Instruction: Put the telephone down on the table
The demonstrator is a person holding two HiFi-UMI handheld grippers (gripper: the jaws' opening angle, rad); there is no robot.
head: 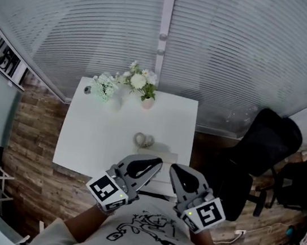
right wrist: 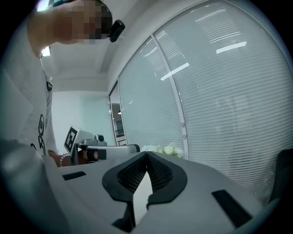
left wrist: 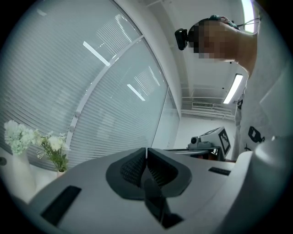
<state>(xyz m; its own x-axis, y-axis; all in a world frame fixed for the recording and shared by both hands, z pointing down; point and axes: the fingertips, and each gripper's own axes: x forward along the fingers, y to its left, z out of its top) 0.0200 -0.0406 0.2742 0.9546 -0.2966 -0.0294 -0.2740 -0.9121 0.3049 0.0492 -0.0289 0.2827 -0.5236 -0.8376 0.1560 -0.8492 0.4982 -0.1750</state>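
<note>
Above the near edge of the white table (head: 94, 139), the left gripper (head: 156, 162) and the right gripper (head: 174, 168) hung side by side, close to the person's chest, with their tips angled toward each other. The left gripper's own view showed its two dark ribbed pads (left wrist: 137, 167) pressed together with nothing between them. The right gripper's view showed its jaws met at the tips as well, and empty. The telephone (head: 144, 140) lay on the table just beyond the gripper tips, a small grey rounded shape too small to make out in detail, touching neither gripper. Two bunches of white flowers (head: 139, 81) stood at the far edge of the table, against the window blinds (head: 100, 20). A black chair (head: 264, 147) stood on the wooden floor (head: 32, 129) to the right of the table.
</note>
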